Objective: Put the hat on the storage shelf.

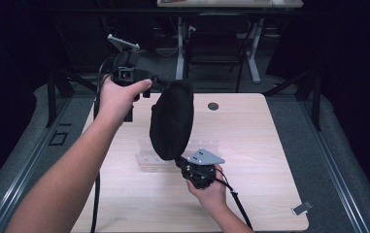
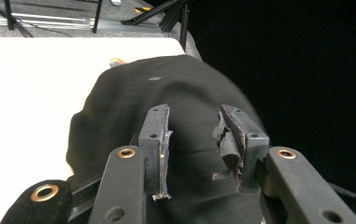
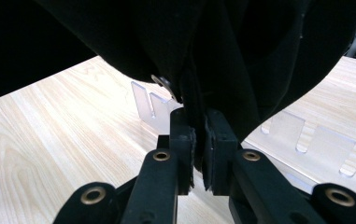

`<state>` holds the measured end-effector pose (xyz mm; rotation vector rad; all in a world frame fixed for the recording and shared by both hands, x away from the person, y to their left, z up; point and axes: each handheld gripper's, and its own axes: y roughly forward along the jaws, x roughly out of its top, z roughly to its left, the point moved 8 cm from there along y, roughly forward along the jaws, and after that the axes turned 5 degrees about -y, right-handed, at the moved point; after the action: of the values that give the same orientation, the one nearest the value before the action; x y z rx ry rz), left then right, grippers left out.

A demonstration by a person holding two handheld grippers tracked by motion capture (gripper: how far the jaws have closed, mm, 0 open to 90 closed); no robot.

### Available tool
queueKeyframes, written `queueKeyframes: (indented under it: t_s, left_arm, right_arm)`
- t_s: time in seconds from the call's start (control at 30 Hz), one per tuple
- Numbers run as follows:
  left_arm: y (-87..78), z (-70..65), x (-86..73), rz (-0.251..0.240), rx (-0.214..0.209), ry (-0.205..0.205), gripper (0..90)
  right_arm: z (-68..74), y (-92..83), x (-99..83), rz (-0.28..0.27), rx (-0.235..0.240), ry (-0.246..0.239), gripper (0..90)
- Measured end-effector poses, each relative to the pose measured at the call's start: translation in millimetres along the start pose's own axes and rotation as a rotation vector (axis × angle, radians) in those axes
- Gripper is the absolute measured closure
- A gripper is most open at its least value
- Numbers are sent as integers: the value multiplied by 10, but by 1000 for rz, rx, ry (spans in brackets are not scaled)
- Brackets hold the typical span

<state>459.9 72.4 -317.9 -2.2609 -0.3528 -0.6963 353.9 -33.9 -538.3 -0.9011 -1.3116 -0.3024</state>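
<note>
Black cap: hangs above wooden table
right gripper: clamped on cap's lower edge
left gripper: jaws apart, cap top between them
clear stand: under cap

Cap held above the table between two grippers

The cap hangs over the table, above a clear stand; the left gripper is at its far end, the right gripper at its near end.
</note>
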Motion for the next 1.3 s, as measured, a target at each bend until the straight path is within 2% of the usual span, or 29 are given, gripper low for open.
queueKeyframes:
  t_s: [0.1,0.27,0.7,0.73,0.9,0.97,1.0,1.03,1.07,1.17,1.2,1.27,1.3]
  left_arm:
    - [-23,64,-4,1,8,-8,635]
    - [-65,160,-7,3,17,-22,636]
    - [-171,283,-18,-9,29,-37,647]
    - [-196,308,-14,-12,34,-37,647]
    - [-232,352,-22,-8,35,-46,650]
    - [-245,373,-25,-7,37,-46,650]
    - [-258,402,-25,-10,41,-50,650]
    - [-258,402,-25,-10,41,-50,650]
    - [-272,425,-26,-12,41,-56,650]
    - [-283,434,-34,-9,43,-59,651]
    - [-292,444,-37,-9,46,-52,652]
    - [-294,444,-37,-9,45,-52,653]
    - [-295,444,-39,-6,44,-52,653]
  right_arm:
    - [-10,-13,-11,-9,-1,1,840]
    - [-43,-53,-53,6,0,6,846]
    - [-98,-100,-115,5,-3,39,849]
    - [-111,-111,-128,7,4,55,850]
    - [-126,-133,-154,25,2,46,850]
    - [-146,-151,-180,32,8,61,850]
    - [-165,-164,-197,33,16,84,851]
    - [-165,-164,-197,33,16,84,851]
    - [-176,-184,-199,47,25,107,851]
    - [-197,-193,-180,47,30,120,851]
    - [-220,-197,-166,55,44,137,851]
    - [-219,-189,-162,54,49,145,851]
    - [-220,-184,-160,63,55,129,852]
